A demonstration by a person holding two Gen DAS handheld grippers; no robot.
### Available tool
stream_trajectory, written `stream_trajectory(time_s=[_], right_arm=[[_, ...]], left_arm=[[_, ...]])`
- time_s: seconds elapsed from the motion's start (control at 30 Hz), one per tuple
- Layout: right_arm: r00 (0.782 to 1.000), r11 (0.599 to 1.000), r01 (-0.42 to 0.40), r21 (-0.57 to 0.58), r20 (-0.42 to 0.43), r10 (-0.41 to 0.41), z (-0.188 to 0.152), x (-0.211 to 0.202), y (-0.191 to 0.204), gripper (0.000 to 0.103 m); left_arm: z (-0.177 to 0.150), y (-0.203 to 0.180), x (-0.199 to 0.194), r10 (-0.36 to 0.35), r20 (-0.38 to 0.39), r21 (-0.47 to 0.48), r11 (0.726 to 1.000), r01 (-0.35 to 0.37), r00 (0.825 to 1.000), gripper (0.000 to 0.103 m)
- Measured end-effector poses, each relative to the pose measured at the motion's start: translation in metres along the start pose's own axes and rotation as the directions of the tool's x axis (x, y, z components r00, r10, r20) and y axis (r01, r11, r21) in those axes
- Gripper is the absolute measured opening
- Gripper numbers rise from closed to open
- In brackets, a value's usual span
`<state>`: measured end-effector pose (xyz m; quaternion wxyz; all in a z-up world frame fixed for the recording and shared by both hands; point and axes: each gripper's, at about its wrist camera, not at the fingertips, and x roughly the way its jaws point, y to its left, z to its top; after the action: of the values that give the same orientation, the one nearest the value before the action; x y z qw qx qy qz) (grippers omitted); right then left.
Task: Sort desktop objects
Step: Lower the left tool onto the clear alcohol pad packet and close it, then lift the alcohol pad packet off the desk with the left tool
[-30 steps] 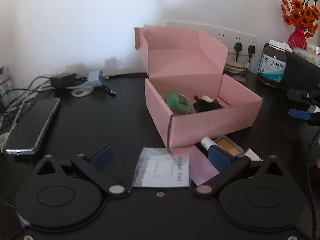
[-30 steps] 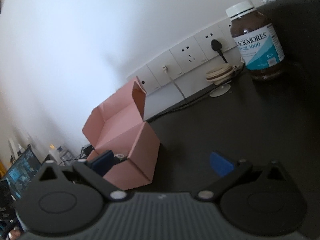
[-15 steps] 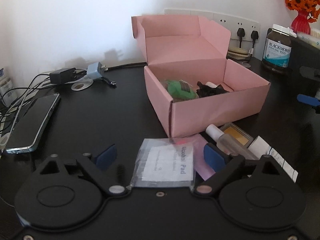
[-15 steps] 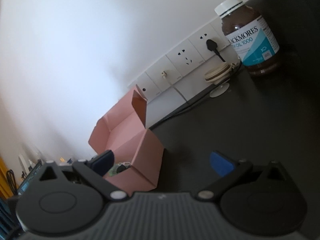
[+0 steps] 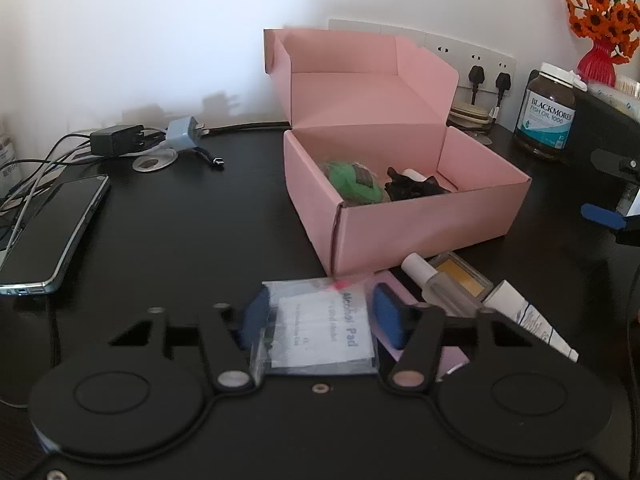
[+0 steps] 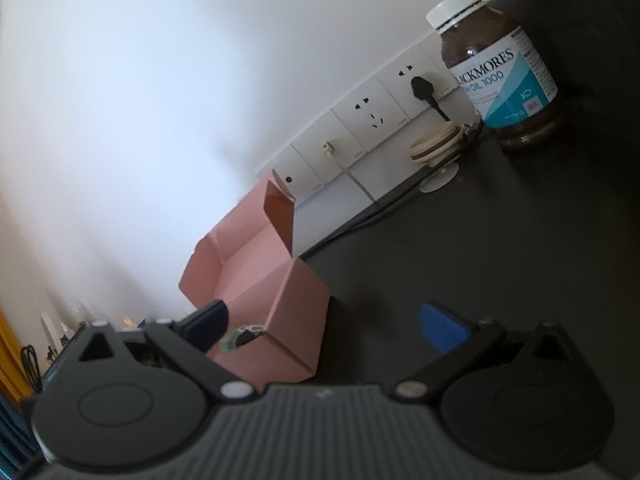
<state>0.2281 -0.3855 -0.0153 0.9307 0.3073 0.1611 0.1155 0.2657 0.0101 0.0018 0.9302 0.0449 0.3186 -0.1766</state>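
Dark surface [image 5: 168,240] beside an open pink box [image 5: 420,220], where an alcohol pad packet [image 5: 320,328] is pinched by the left claw [image 5: 320,320], seemingly for sorting into the box, while the right claw [image 6: 324,320] is held spread and empty.

Soft daylight, blurry fisheye edges

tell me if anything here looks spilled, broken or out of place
Nothing looks spilled or damaged. The only loose clutter is in front of the pink box: a small clear bottle lying on its side, a white tube and a small yellow case. The left gripper has closed on the alcohol pad packet.
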Motion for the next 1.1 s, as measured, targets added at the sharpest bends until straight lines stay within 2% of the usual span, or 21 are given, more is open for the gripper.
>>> stream_trajectory(time_s=[0.13,0.37,0.63,1.1], right_arm=[[1.000,1.000,0.003,-0.001,-0.001,-0.003,0.000,0.000,0.000,0.102],[1.000,0.999,0.002,0.038,-0.006,-0.002,0.001,0.001,-0.004,0.102],[1.000,0.999,0.008,0.039,-0.009,-0.008,0.001,0.001,-0.004,0.102],[1.000,0.999,0.005,0.039,-0.009,-0.005,0.001,0.002,-0.004,0.102]], left_arm=[[0.000,0.000,0.000,0.012,0.005,0.002,1.000,-0.012,1.000,0.042],[-0.001,-0.005,-0.002,0.043,0.021,0.044,0.998,-0.044,0.999,0.037],[0.000,-0.001,-0.002,0.050,0.020,0.021,0.999,-0.050,0.999,0.029],[-0.004,0.010,-0.013,0.064,-0.013,-0.043,0.997,-0.065,0.998,0.025]])
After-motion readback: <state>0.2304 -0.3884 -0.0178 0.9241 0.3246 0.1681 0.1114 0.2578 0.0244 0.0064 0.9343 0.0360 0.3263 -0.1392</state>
